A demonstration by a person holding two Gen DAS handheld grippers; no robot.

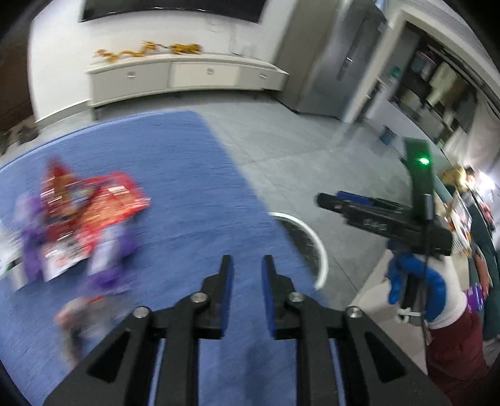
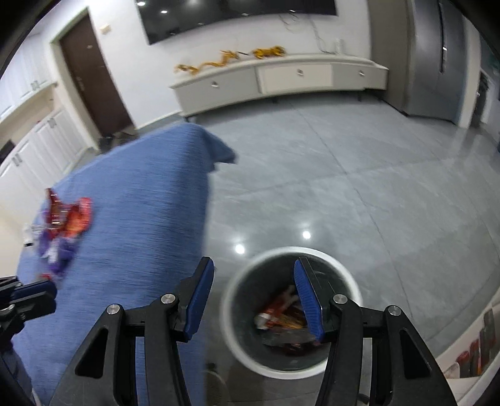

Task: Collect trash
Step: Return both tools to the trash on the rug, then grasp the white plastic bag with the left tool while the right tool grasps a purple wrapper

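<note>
One white-rimmed bin [image 2: 290, 315] on grey floor, beside blue-covered table [image 2: 131, 200]; red-orange wrappers [image 2: 281, 312] inside, number unclear. Loose pile of red and purple wrappers [image 1: 81, 218] on cloth, blurred, uncountable. Left gripper [image 1: 247, 265] narrowly parted, empty. Right gripper [image 2: 254, 271] spread wide above bin, empty.

Both grippers, empty.
Left gripper [image 1: 247, 265]: jaws narrowly parted. Right gripper [image 2: 254, 281]: jaws spread wide, held by a blue-gloved hand [image 1: 412, 281].

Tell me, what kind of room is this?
Probably a home living room: a big wall-mounted screen above a long low cabinet, a blue-covered table and a white trash bin on the tiled floor.
</note>
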